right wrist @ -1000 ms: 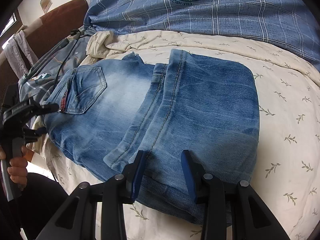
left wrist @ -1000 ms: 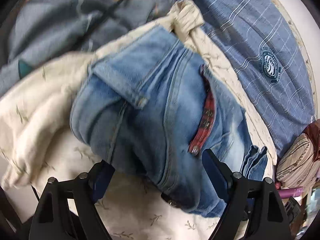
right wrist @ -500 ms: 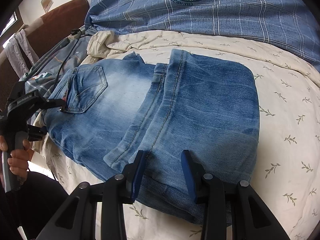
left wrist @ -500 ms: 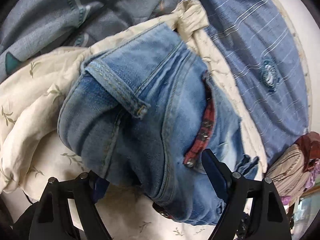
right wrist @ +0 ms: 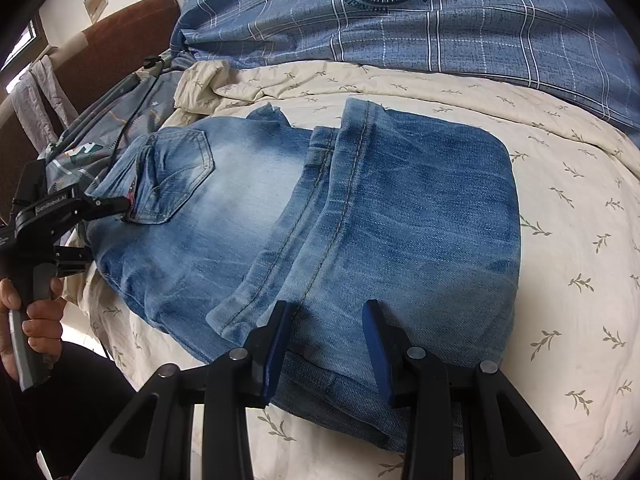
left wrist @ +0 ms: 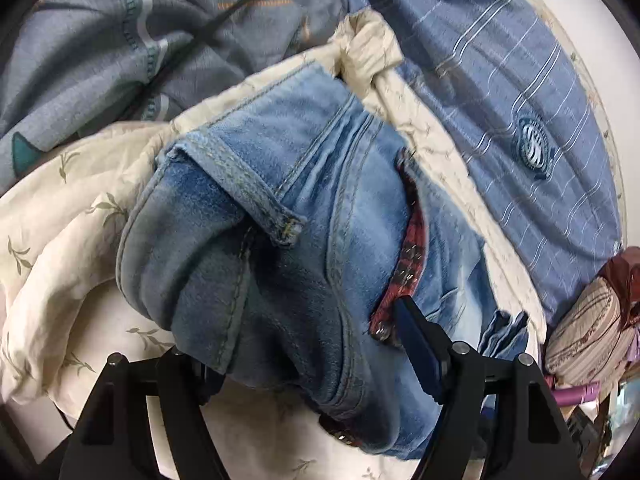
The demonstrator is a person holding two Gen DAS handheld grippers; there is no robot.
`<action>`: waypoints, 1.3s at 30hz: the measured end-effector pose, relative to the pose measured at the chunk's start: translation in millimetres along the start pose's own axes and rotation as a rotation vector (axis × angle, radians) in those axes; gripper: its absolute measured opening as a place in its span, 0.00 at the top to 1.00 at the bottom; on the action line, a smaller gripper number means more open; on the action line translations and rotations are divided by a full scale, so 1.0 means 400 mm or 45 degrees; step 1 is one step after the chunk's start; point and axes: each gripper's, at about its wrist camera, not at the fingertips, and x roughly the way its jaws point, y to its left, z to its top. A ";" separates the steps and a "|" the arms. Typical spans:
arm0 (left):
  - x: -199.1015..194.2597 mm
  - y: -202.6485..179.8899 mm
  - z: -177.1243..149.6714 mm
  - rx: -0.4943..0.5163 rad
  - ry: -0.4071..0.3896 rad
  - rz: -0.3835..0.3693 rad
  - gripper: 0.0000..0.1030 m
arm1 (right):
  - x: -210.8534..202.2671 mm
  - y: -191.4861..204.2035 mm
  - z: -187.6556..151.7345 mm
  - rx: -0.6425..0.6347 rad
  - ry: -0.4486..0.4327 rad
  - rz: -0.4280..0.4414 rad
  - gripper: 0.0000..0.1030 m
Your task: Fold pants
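Note:
Light blue jeans [right wrist: 400, 208] lie on a cream leaf-print sheet [right wrist: 568, 208], with the legs folded over onto the seat. The waist end with a back pocket [right wrist: 180, 176] hangs at the bed's left edge. My left gripper [left wrist: 296, 332] straddles that bunched waistband [left wrist: 280, 200] and its jaws are closing. One finger [left wrist: 416, 340] is beside the red pocket lining, while the other is hidden under the denim. In the right wrist view the left gripper [right wrist: 106, 230] is held by a hand [right wrist: 36, 312]. My right gripper [right wrist: 328, 306] stands partly open over the fold's near edge, where the denim lies flat.
A blue plaid duvet [right wrist: 480, 20] covers the back of the bed. A grey patterned blanket [left wrist: 100, 40] with a dark cable [left wrist: 192, 44] lies beyond the waistband. A brown headboard [right wrist: 120, 28] stands at the left. A striped cloth bundle [left wrist: 584, 328] sits at the right.
The left gripper has pushed in over the waistband and its jaws have narrowed, so one finger is now hidden under the denim. The right gripper and the folded legs have not moved.

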 end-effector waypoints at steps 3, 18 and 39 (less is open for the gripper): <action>0.005 -0.017 -0.001 0.044 -0.020 0.032 0.29 | 0.000 0.000 0.000 -0.001 0.000 0.000 0.60; 0.015 -0.023 0.008 -0.003 -0.083 0.136 0.63 | -0.002 0.004 -0.003 -0.001 -0.004 0.008 0.60; -0.159 -0.276 -0.095 0.666 -0.411 0.178 0.80 | -0.062 -0.130 0.005 0.383 -0.120 0.242 0.63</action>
